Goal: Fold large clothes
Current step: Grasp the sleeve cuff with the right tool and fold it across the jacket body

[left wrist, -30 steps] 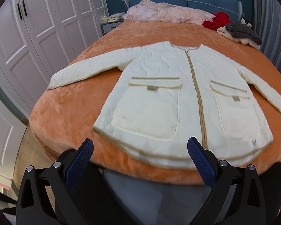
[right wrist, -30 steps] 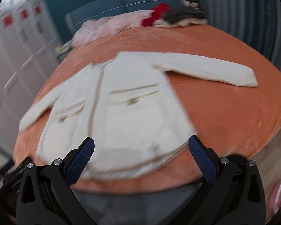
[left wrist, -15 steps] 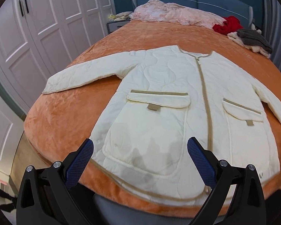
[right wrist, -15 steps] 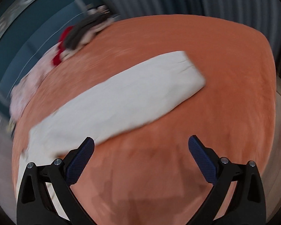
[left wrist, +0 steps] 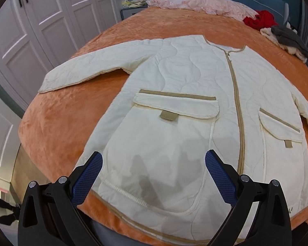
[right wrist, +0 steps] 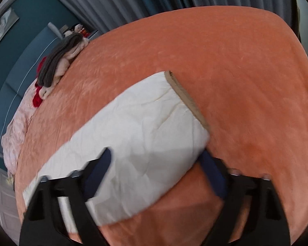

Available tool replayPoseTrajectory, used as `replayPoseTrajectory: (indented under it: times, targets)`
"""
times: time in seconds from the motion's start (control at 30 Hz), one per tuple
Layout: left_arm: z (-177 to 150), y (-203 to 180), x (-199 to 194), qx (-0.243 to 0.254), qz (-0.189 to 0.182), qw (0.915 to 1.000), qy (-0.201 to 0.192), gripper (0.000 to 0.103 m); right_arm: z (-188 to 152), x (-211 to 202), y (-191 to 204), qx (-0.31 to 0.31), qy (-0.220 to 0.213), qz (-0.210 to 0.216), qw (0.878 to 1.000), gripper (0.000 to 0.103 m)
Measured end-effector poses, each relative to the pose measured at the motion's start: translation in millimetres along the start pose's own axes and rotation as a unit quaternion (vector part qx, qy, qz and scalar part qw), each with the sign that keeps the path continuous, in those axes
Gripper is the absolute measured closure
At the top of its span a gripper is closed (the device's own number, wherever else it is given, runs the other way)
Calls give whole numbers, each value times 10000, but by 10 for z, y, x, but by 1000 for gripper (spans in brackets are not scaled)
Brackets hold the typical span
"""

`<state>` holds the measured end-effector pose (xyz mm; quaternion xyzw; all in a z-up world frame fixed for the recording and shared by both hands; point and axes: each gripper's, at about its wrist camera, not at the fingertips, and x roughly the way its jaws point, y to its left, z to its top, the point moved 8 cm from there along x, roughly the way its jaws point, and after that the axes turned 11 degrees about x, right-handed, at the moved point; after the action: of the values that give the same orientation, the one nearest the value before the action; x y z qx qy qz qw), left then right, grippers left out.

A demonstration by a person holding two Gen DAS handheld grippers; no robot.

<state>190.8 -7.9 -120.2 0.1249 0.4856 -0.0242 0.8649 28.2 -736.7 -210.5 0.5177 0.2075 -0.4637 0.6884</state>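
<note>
A cream quilted jacket (left wrist: 174, 127) with tan trim lies flat, front up and zipped, on an orange bed (left wrist: 57, 119), both sleeves spread out. My left gripper (left wrist: 154, 176) is open and empty, hovering over the jacket's lower left pocket near the hem. In the right wrist view my right gripper (right wrist: 156, 176) is open, low over the jacket's right sleeve (right wrist: 141, 135). The sleeve lies between the blue fingers, just short of its tan cuff (right wrist: 186, 100). I cannot tell whether the fingers touch it.
Pink bedding (left wrist: 199, 2), a red garment (left wrist: 260, 20) and a grey and cream pile (left wrist: 287, 39) lie by the blue headboard. White wardrobe doors (left wrist: 41, 22) stand left of the bed. Grey curtains (right wrist: 174, 0) hang on the right.
The left gripper moved forward and lower over the jacket's hem. The right gripper swung right, away from the jacket body, and came down over the right sleeve near the cuff.
</note>
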Motion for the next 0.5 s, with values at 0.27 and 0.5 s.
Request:
replayPoseTrajectory:
  times: [0.27, 0.5]
  targets:
    - [85, 88, 69, 39, 126, 9999, -73, 5, 93, -171, 453, 78, 95, 729, 9973, 92]
    - [62, 324, 122, -214, 194, 9996, -55, 5, -477, -1191, 1893, -1588, -56, 2088, 9650, 92]
